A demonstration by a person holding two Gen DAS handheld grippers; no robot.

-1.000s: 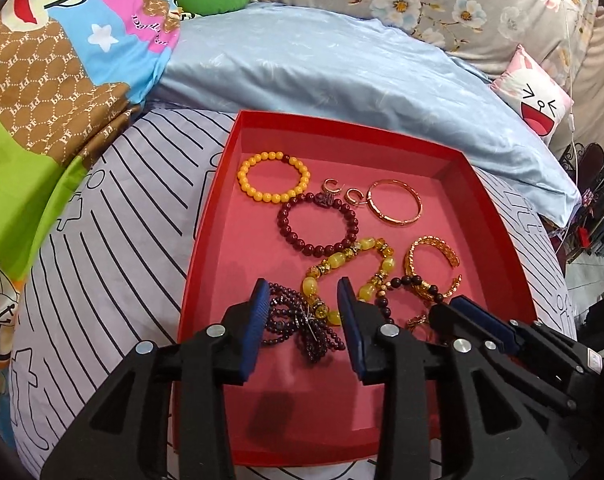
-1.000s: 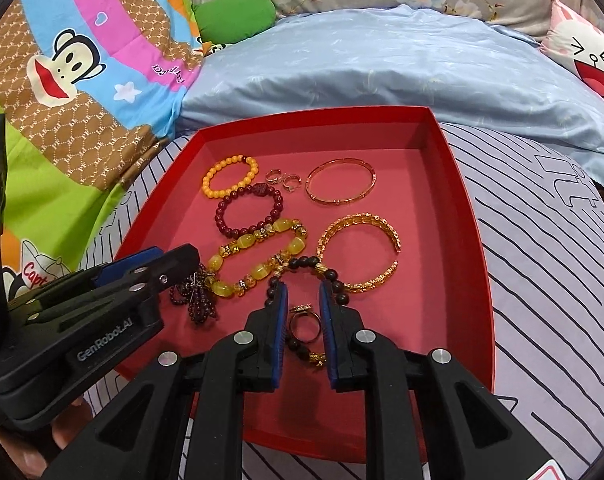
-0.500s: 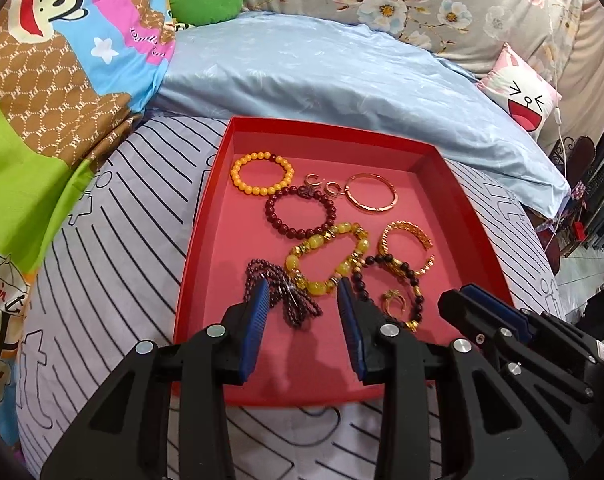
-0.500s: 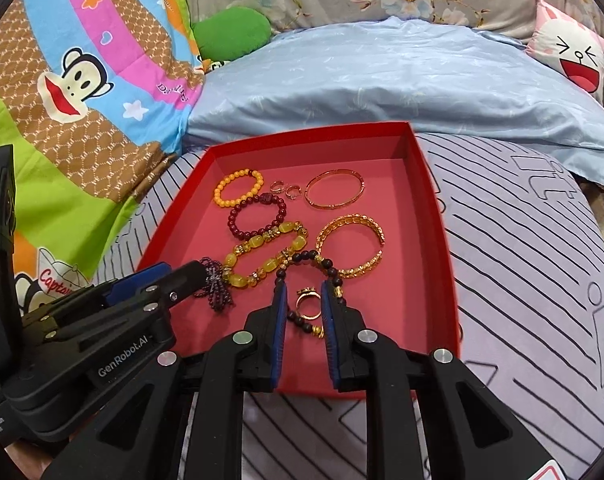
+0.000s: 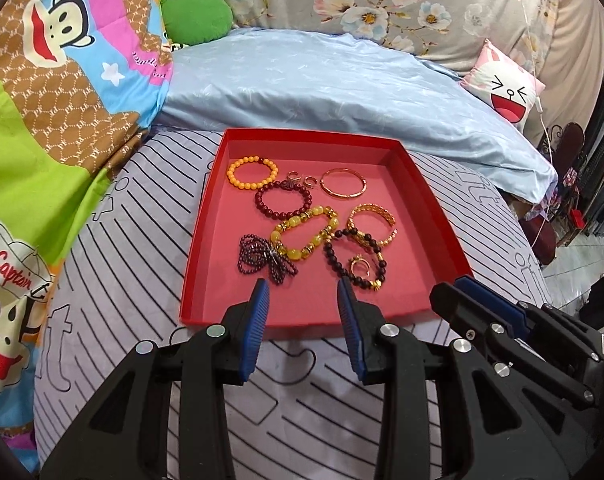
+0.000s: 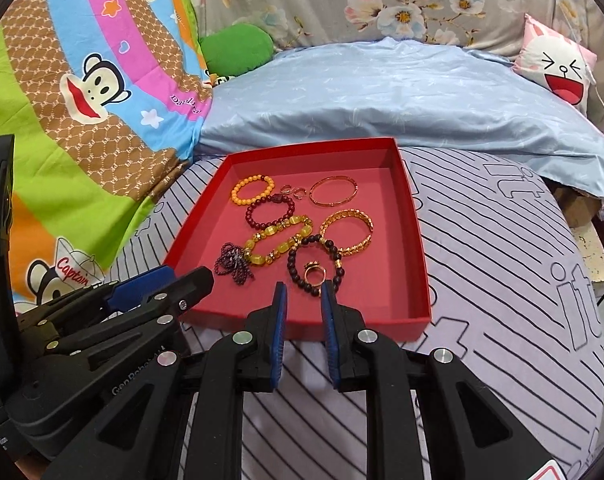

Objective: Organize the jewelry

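A striped bedsheet (image 5: 113, 248) printed with large "it" letters is carrying a red tray (image 5: 205, 220), and a cartoon quilt (image 5: 33, 92) at the far left is showing "Captain" and, in the right wrist view, "Dad frank". All the jewelry is lying inside the tray, beyond both grippers. The left gripper (image 5: 304, 292) is hovering over the tray's near edge with jaws spread and empty; the purple beaded strand (image 5: 263, 258) is sitting just beyond its left finger. The right gripper (image 6: 304, 294), jaws narrowly apart and empty, is pointing at the gold ring (image 6: 314, 274) inside the dark bead bracelet (image 6: 316, 264), so it seems nearer for that. The left gripper's body reads "GenRobot.AI".
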